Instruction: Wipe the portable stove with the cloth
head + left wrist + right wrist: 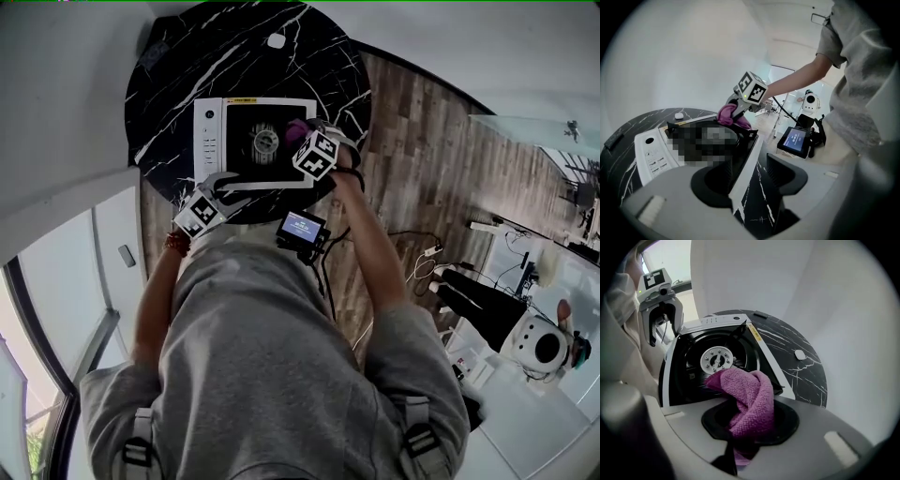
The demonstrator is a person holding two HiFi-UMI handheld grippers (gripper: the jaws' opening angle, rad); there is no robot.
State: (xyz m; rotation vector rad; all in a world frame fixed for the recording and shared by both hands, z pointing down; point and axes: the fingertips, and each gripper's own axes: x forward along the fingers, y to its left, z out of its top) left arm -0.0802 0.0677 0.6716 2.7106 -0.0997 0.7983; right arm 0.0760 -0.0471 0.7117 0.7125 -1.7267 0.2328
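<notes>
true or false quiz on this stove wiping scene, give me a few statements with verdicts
1. The right gripper is shut on the cloth. True.
2. The cloth is green. False: it is pink.
3. The left gripper is clamped on the stove. False: its jaws stand apart, with the stove's white edge between them.
4. The stove sits on a round black table. True.

The portable stove (pixel 253 141) sits on the desk (pixel 178 75). The cloth (pixel 298 127) is over its right part; 1 small puck (pixel 276 40) lies behind it, a screen (pixel 300 228) before the desk's near edge.
</notes>
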